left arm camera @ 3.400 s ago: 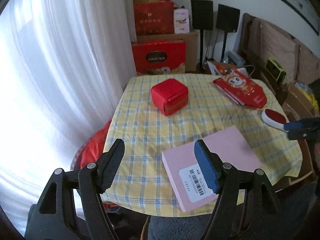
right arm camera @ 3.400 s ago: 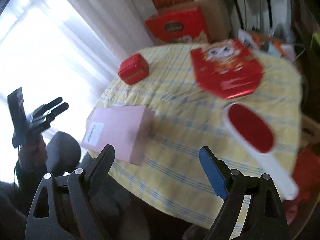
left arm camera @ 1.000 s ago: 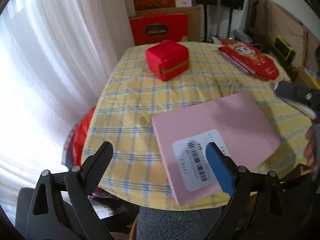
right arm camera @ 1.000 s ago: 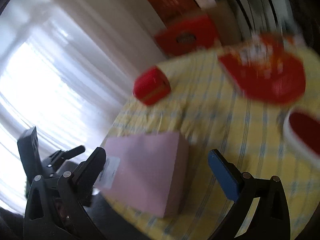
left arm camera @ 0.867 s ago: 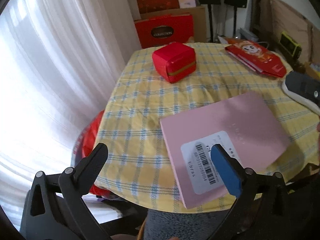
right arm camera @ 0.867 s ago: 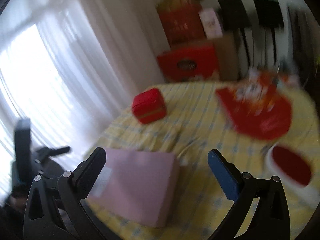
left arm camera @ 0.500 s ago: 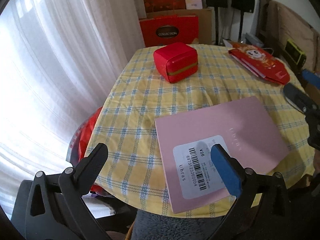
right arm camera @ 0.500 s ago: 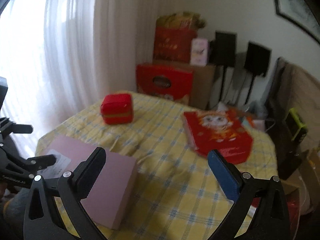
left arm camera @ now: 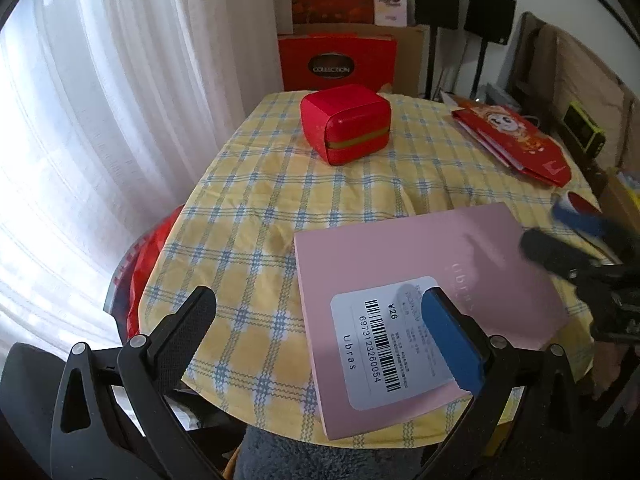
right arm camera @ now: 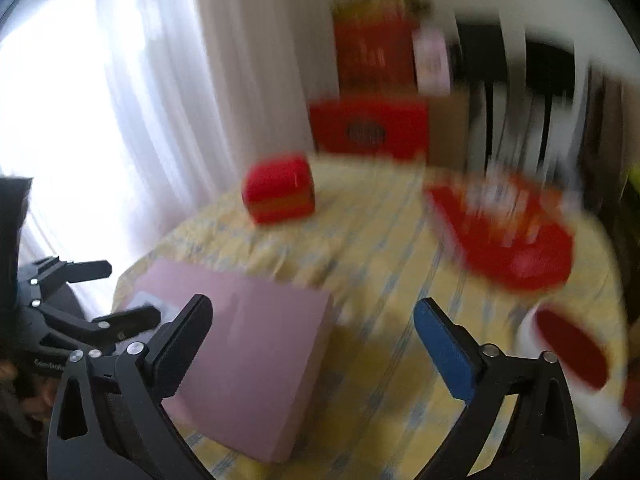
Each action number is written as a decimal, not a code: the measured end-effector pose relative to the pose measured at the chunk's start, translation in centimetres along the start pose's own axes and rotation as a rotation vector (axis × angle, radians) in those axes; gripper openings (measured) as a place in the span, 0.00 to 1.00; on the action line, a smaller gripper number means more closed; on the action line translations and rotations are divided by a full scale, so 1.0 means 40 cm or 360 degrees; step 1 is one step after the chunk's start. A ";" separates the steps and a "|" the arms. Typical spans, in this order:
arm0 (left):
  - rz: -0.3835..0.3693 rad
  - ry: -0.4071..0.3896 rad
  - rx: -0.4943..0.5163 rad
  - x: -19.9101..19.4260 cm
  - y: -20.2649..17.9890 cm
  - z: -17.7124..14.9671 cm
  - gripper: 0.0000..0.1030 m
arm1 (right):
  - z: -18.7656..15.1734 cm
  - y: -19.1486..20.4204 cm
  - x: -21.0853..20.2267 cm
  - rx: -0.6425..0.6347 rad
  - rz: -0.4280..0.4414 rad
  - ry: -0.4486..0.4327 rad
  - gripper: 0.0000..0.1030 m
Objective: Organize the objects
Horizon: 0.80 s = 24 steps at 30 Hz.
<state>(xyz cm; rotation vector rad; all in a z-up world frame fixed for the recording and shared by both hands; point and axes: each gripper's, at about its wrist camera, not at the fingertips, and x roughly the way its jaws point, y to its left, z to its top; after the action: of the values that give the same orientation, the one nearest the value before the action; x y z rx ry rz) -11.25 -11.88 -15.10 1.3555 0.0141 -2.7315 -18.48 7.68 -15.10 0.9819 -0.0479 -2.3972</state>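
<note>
Since a moment ago the right tool (right arm camera: 312, 344) has swung down toward the pink box (left arm camera: 424, 304) at the bench (left arm camera: 256, 208) near edge. Both tools, left (left arm camera: 320, 332) too, are spread and empty (approach step); next, straddle the box and close.

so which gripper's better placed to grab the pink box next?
Probably left. The left gripper is open and its blue finger already overlaps the pink box's near end by the label. The right gripper is open too, but its view is motion-blurred and the box sits off toward its left finger.
</note>
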 end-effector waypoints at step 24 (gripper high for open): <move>-0.0164 -0.0080 0.0454 -0.074 -0.220 -0.056 0.70 | -0.027 -0.015 0.025 0.0154 0.0267 0.0249 0.54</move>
<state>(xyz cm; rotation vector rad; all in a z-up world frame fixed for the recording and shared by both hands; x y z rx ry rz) -8.46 -2.79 -14.37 1.3846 -0.3304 -2.9418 -18.64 7.86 -16.65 1.1596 -0.1834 -2.1768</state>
